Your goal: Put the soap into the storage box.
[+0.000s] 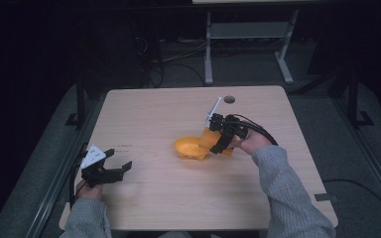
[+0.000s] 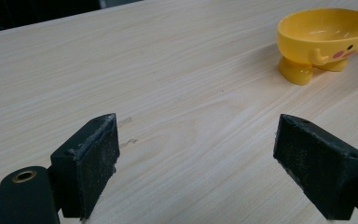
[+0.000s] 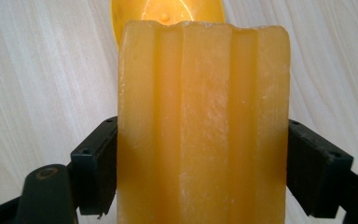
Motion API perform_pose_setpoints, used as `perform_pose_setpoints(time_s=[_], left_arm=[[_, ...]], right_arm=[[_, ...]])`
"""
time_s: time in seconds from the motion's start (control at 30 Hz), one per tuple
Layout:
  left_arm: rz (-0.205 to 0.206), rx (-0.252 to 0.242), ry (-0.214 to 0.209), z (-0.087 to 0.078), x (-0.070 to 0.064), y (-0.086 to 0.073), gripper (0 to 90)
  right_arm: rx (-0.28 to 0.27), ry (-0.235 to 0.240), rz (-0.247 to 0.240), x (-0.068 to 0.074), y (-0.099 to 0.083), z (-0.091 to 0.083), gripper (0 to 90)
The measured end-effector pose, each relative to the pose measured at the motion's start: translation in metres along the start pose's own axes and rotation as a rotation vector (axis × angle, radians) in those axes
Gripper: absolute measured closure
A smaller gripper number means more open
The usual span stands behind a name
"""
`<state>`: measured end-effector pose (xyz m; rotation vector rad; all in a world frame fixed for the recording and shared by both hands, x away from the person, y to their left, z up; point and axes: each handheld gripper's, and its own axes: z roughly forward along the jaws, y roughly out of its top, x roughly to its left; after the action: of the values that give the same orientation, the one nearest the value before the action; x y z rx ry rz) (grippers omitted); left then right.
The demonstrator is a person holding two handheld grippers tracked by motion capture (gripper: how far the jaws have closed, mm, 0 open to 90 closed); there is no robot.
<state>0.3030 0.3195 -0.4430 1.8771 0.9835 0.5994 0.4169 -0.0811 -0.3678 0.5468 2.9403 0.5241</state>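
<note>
Currently my right gripper [image 1: 222, 140] clamps a ridged orange block [image 3: 204, 126] between both jaws, pads pressed flat against its sides. In the high view the block sits just above the near rim of the yellow bowl [image 1: 188, 148], mid-table [image 1: 154, 198]. My left gripper [image 1: 110, 168] rests at the table's left edge, jaws spread wide and holding nothing, well apart from the bowl.
</note>
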Motion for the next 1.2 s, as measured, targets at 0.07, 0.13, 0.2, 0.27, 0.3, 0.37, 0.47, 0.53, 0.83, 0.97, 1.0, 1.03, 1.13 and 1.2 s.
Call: perform_pose_setpoints(time_s=[0.07, 0.13, 0.2, 0.27, 0.3, 0.37, 0.47, 0.53, 0.83, 0.97, 1.0, 1.03, 1.13, 1.2], left_arm=[[-0.002, 0.000, 0.000, 0.000, 0.000, 0.000, 13.8], [-0.004, -0.003, -0.001, 0.000, 0.000, 0.000, 13.8], [-0.003, -0.001, -0.003, 0.000, 0.000, 0.000, 13.8], [-0.003, -0.003, -0.003, 0.000, 0.000, 0.000, 13.8], [-0.003, -0.003, -0.004, 0.000, 0.000, 0.000, 13.8], [-0.002, 0.000, -0.004, 0.000, 0.000, 0.000, 13.8], [-0.006, -0.004, -0.002, 0.000, 0.000, 0.000, 13.8], [-0.008, -0.004, -0.002, 0.000, 0.001, 0.000, 13.8], [-0.014, -0.016, -0.002, -0.001, 0.000, 0.000, 13.8], [-0.017, -0.016, -0.002, -0.001, 0.001, 0.000, 13.8], [-0.019, -0.017, -0.001, -0.001, 0.001, 0.000, 13.8], [-0.020, -0.018, -0.003, -0.001, 0.000, 0.000, 13.9], [-0.017, -0.017, -0.004, -0.001, 0.000, 0.000, 13.8], [-0.017, -0.015, -0.005, -0.001, 0.000, 0.000, 13.8]], right_arm=[[0.007, -0.001, -0.011, 0.000, 0.005, 0.001, 21.2], [0.006, 0.002, -0.018, -0.001, 0.009, 0.002, 21.3], [-0.001, 0.006, -0.026, 0.000, 0.013, 0.003, 21.3], [-0.010, 0.015, -0.034, -0.001, 0.016, 0.004, 21.2], [-0.008, 0.014, -0.039, -0.001, 0.018, 0.005, 21.3], [0.004, 0.012, -0.045, 0.000, 0.021, 0.007, 21.3], [-0.001, 0.012, -0.067, 0.001, 0.030, 0.009, 21.2], [-0.001, 0.016, -0.080, 0.003, 0.034, 0.009, 21.2], [0.020, 0.026, -0.121, 0.006, 0.053, 0.014, 21.3], [0.009, 0.039, -0.136, 0.007, 0.060, 0.015, 21.2], [0.009, 0.039, -0.136, 0.007, 0.060, 0.015, 21.2], [0.011, 0.037, -0.139, 0.007, 0.061, 0.016, 21.2], [0.022, 0.038, -0.156, 0.009, 0.065, 0.018, 21.2], [0.028, 0.037, -0.165, 0.009, 0.068, 0.019, 21.2]])
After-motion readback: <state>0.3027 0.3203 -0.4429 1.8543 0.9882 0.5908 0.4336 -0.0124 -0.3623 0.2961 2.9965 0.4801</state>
